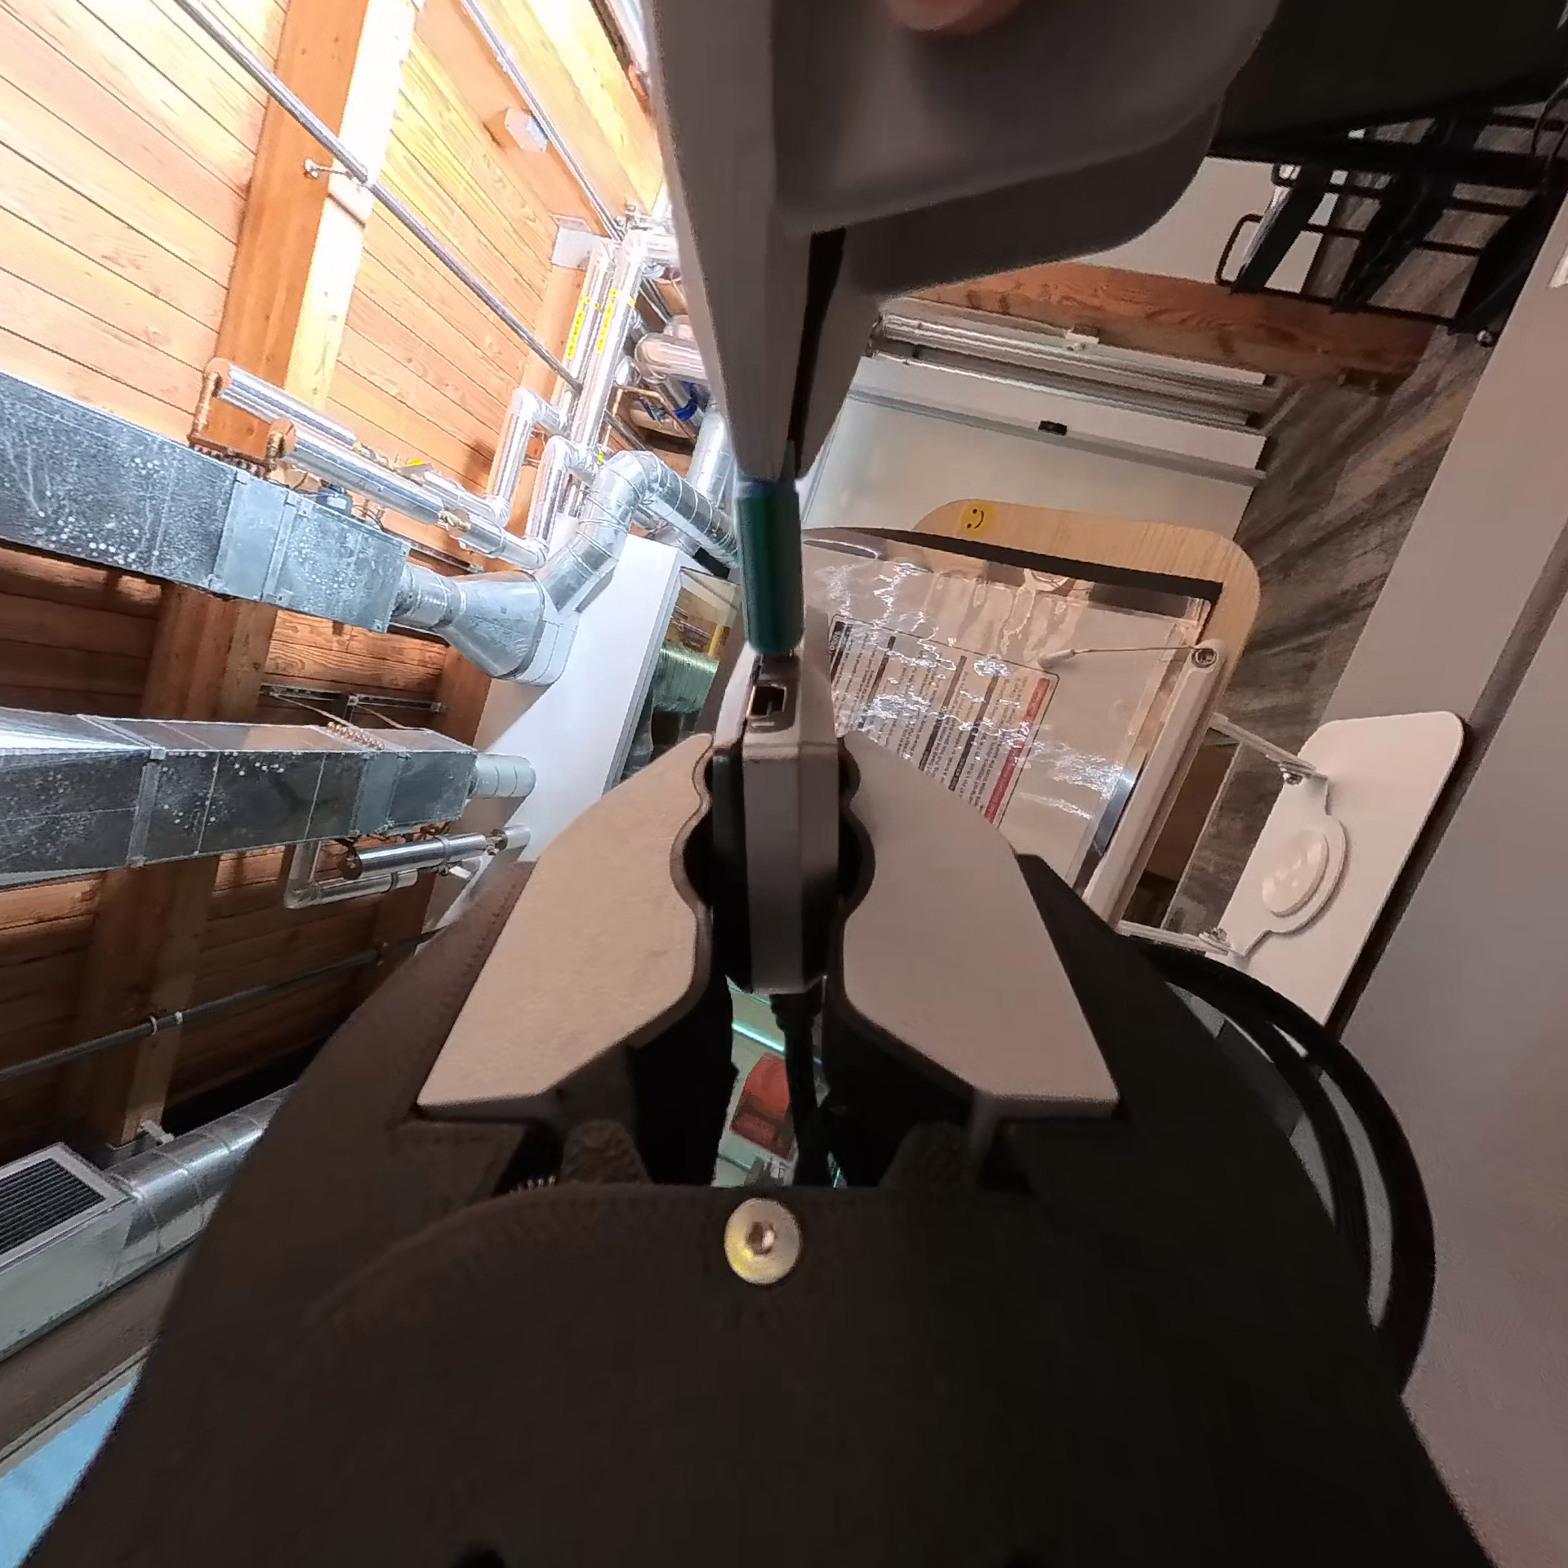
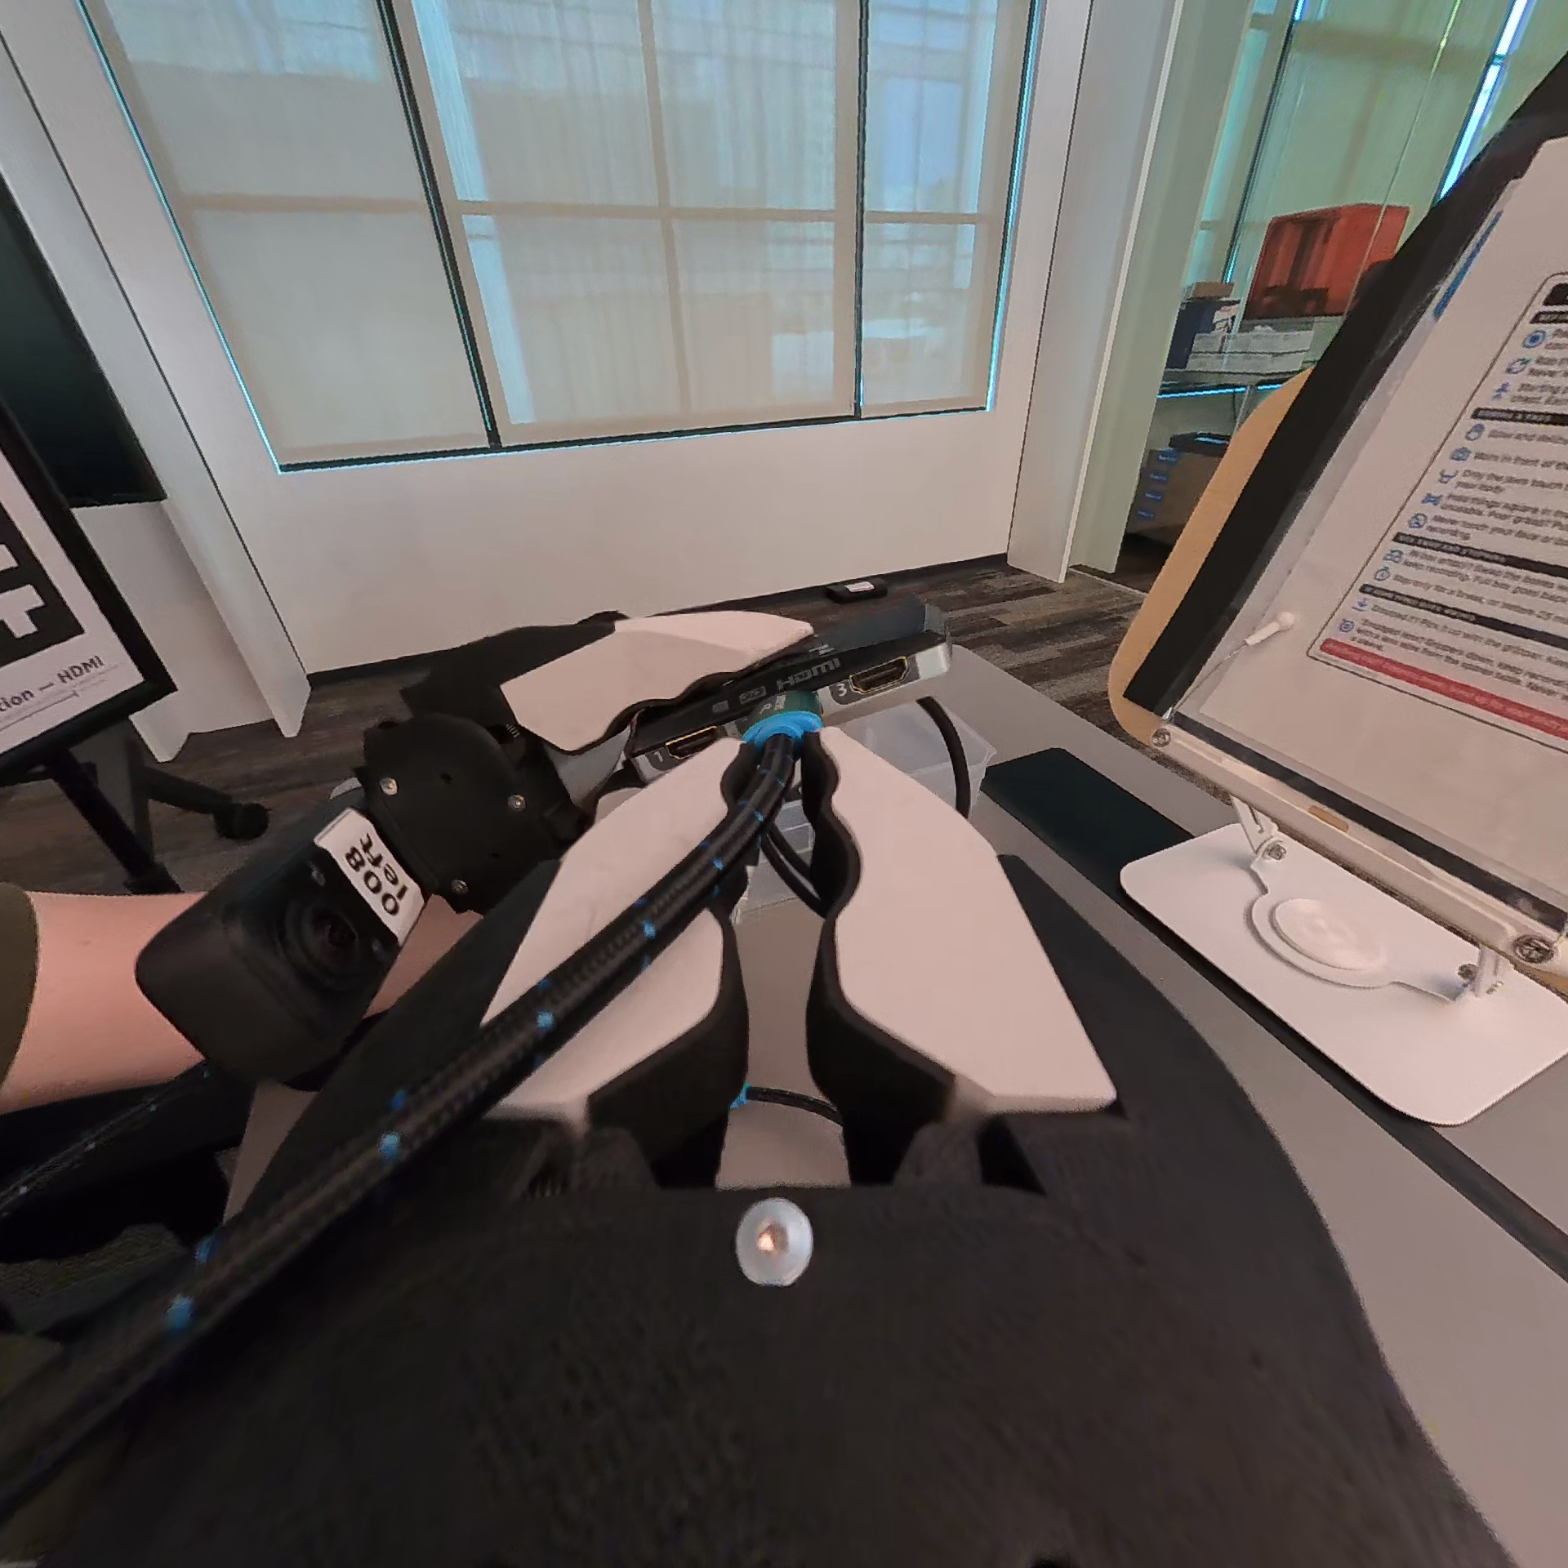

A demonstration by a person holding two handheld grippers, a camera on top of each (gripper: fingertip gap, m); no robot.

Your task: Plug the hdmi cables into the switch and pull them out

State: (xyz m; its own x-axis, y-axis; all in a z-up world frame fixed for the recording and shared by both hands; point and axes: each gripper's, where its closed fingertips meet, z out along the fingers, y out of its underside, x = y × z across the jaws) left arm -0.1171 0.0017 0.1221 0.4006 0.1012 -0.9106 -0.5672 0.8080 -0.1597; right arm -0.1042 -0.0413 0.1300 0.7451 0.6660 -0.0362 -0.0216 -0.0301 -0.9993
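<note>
My left gripper (image 1: 776, 764) is shut on the grey HDMI switch (image 1: 772, 848), held edge-on with the camera looking up at the ceiling. In the right wrist view the switch (image 2: 882, 670) sits above the table, with empty ports on either side of the middle one. A teal HDMI plug (image 2: 785, 708) sits at the middle port. My right gripper (image 2: 776, 755) is shut on that plug. Its black braided cable (image 2: 594, 959) runs back over my left finger. In the left wrist view the plug (image 1: 768, 577) meets the switch's top edge, pinched by the right gripper's fingers (image 1: 738, 297).
A clear acrylic sign stand (image 2: 1358, 509) on a white base (image 2: 1358, 976) stands on the grey table (image 2: 1103, 764) at the right. A clear plastic bin (image 2: 942, 747) and a second black cable (image 2: 959, 764) lie under the switch. A framed sign on an easel (image 2: 51, 594) stands at the left.
</note>
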